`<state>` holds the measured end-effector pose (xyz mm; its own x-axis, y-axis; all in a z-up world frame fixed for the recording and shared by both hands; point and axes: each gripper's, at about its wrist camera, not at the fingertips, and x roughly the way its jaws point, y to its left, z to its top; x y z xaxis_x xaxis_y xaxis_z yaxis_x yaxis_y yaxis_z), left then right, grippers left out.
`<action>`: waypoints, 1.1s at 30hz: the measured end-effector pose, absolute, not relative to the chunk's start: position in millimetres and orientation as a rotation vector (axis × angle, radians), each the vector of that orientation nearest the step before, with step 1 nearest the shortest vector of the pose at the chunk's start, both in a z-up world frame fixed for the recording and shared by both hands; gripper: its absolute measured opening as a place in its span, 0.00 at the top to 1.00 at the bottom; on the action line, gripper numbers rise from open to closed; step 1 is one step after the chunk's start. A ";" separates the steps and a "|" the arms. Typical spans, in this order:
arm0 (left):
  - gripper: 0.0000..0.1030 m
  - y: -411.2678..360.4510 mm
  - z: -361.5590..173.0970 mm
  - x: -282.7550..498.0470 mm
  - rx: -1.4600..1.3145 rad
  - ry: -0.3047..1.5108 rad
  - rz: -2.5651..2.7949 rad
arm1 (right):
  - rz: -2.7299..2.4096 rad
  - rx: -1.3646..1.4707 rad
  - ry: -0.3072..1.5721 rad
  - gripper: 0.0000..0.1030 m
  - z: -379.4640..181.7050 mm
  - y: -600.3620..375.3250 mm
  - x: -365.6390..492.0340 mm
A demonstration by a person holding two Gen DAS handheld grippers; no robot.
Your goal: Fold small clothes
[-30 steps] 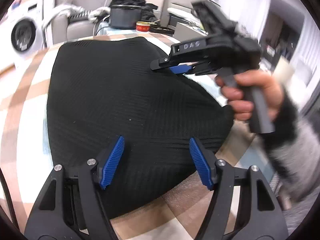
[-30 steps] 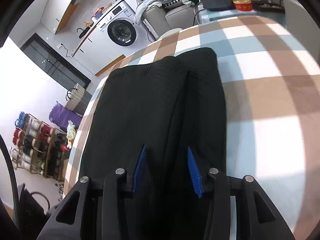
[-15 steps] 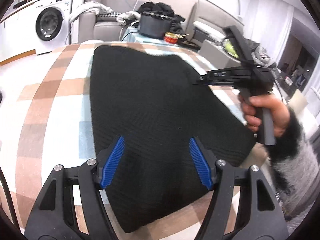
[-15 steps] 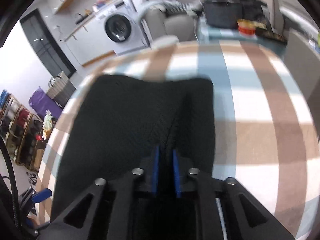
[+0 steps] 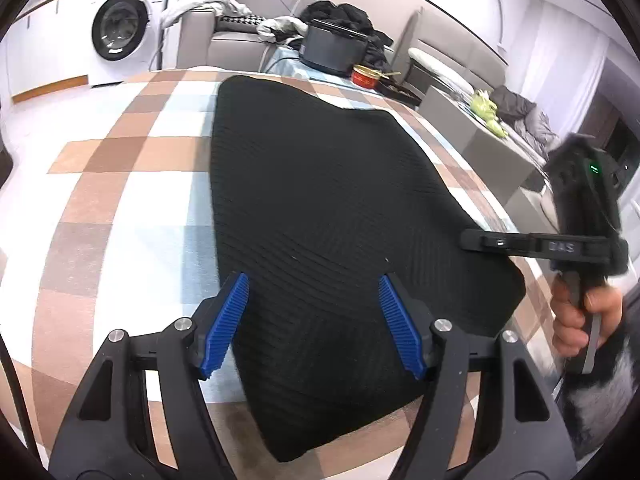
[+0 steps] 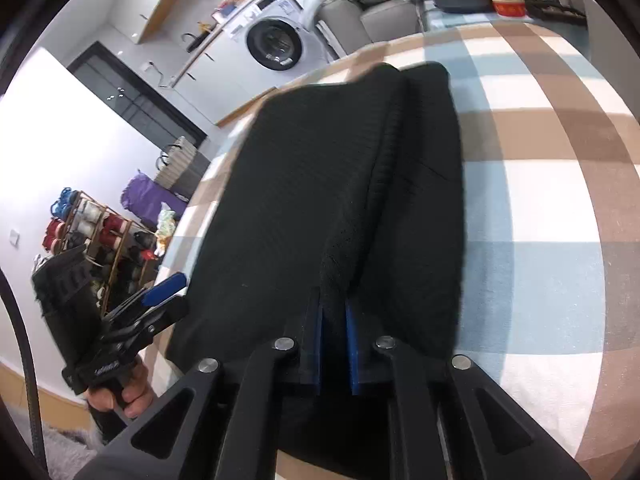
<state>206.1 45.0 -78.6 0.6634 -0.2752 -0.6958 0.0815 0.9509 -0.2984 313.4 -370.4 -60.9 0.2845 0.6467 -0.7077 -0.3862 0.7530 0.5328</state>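
Observation:
A black ribbed garment [image 5: 320,200] lies spread on the checked tablecloth [image 5: 120,200]. My left gripper [image 5: 314,320] hovers open over its near left edge, and nothing sits between the blue pads [image 5: 224,320]. In the right wrist view my right gripper [image 6: 334,320] is closing its jaws on a raised fold of the garment [image 6: 320,180], with the pads pressing the cloth. From the left wrist view, the right gripper [image 5: 466,239] sits at the garment's right edge, held by a hand in a fuzzy sleeve. At the lower left of the right wrist view the left gripper [image 6: 160,296] shows.
A dark pot [image 5: 332,46] and a red bowl [image 5: 366,76] stand beyond the table's far end. A grey box [image 5: 460,116] stands off the right side. A washing machine [image 5: 120,32] and sofa are behind. A shoe rack [image 6: 100,232] stands on the floor.
The right gripper's jaws closed on a fold of the garment and drew back toward its near right edge. The left gripper swung toward the left edge, its jaws unchanged.

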 end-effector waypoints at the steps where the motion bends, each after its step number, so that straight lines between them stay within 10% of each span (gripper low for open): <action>1: 0.37 48.4 -77.3 208.1 -0.254 0.819 -0.194 | 0.713 0.283 1.038 0.91 -53.0 -372.1 307.9; 14: 0.32 33.4 -64.9 188.3 -0.186 0.801 -0.269 | 0.707 0.285 1.094 0.66 -62.0 -396.9 265.4; 19: 0.32 16.1 -81.2 192.0 -0.158 0.881 -0.330 | 0.715 0.174 1.070 0.88 -63.3 -383.2 260.4; 26: 0.32 16.5 -93.8 189.2 -0.141 0.925 -0.313 | 0.663 0.125 1.107 0.90 -68.0 -393.2 248.4; 33: 0.32 23.0 -92.4 183.7 -0.131 0.929 -0.301 | 0.606 0.172 1.054 0.59 -48.1 -405.3 257.8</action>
<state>183.7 23.0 -92.4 0.5606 -0.3111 -0.7675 0.1985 0.9502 -0.2401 257.8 -405.3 -48.1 0.3494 0.5443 -0.7627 -0.3846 0.8255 0.4130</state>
